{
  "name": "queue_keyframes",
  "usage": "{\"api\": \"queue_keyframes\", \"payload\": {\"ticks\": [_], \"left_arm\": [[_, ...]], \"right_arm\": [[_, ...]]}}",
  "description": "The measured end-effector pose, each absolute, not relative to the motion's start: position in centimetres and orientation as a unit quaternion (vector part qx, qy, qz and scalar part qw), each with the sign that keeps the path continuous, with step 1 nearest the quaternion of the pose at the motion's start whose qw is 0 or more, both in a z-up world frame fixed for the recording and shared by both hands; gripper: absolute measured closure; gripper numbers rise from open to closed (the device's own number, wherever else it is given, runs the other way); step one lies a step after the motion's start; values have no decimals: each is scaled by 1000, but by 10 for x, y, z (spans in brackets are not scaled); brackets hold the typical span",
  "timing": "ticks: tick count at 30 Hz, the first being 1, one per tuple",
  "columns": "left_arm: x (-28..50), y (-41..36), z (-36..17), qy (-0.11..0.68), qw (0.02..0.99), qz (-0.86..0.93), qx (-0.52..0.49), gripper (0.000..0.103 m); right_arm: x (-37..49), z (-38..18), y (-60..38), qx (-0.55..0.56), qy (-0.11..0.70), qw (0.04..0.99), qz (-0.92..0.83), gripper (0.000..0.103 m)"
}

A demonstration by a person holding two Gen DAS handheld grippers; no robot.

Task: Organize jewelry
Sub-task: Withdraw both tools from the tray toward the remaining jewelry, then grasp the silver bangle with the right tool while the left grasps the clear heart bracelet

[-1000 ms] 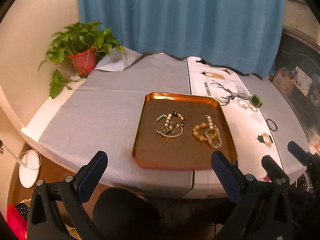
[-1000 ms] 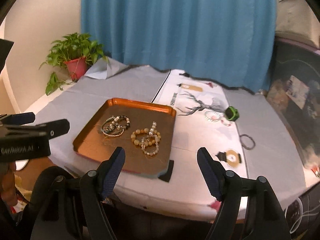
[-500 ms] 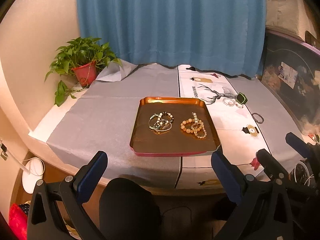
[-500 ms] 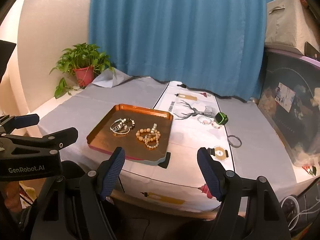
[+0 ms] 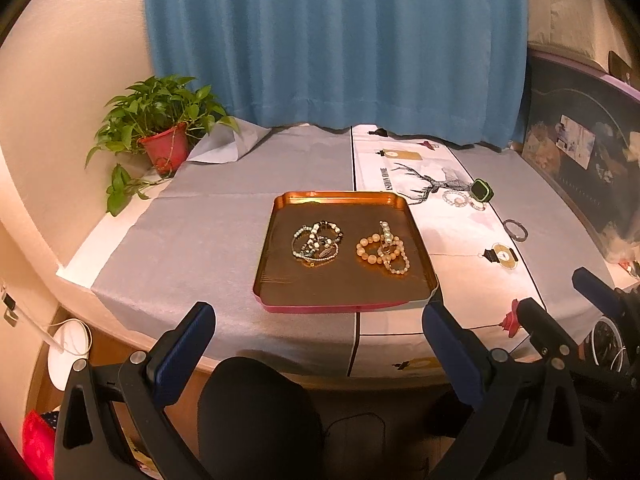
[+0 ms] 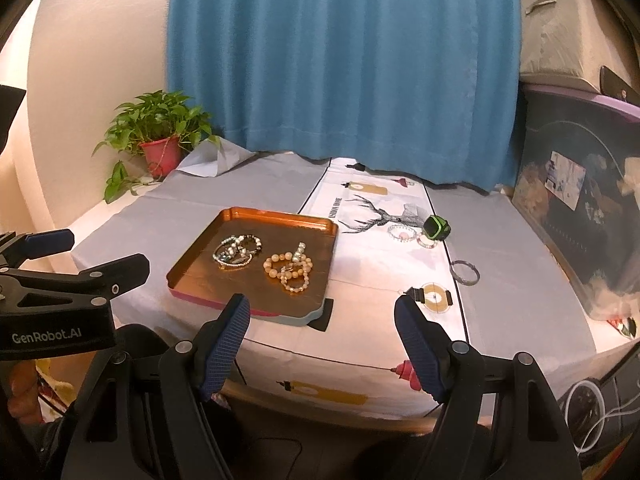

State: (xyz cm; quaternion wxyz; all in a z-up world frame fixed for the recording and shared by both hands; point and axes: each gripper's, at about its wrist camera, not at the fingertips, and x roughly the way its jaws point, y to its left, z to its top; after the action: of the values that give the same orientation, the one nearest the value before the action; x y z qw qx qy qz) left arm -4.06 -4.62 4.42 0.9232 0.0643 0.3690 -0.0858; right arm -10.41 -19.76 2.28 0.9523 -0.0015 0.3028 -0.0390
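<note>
left gripper: we hold it short of the table's near edge, tilted down toward the tray; jaws spread wide, nothing between the pads.
right gripper: same pose, off the near edge, angled down; jaws wide apart, nothing held. Its tips show at the right edge of the left wrist view.
our hand: only a sliver visible at the left edge of the right wrist view, under the left gripper's body; grip details unreadable.
tray: copper-coloured, shallow rim, sits on the near-centre of the table, straddling the seam between grey cloth and printed runner.
dark bead bracelets: tangled cluster, left half of the tray.
peach bead bracelets: cluster in the right half of the tray, just beside the dark ones, not touching as far as we can tell.
green watch: on the runner, right of the tray, far side.
pale bead bracelets: on the runner just left of the watch; a second small loop lies near it.
dark ring bangle: on the grey cloth right of the runner, well apart from the tray.
runner: white, deer print, runs near to far.
potted plant: far left corner, red pot.
curtain: blue, behind the table.
</note>
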Motion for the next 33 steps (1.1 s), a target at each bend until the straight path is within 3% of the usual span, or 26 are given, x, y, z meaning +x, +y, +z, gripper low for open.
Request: {"api": "queue_keyframes", "payload": {"ticks": [10, 18, 25, 33], "left_arm": [[16, -106, 31, 394, 907, -122, 86, 0], [112, -191, -2, 452, 869, -196, 40, 0], [199, -287, -55, 489, 834, -236, 98, 0], [259, -331, -81, 496, 830, -226, 122, 0]], "right_arm": [[-76, 1, -278, 47, 314, 942, -108, 28], [-22, -44, -383, 80, 353, 918, -163, 27], [35, -99, -460, 113, 402, 890, -181, 27], [79, -122, -503, 136, 406, 884, -187, 27]]}}
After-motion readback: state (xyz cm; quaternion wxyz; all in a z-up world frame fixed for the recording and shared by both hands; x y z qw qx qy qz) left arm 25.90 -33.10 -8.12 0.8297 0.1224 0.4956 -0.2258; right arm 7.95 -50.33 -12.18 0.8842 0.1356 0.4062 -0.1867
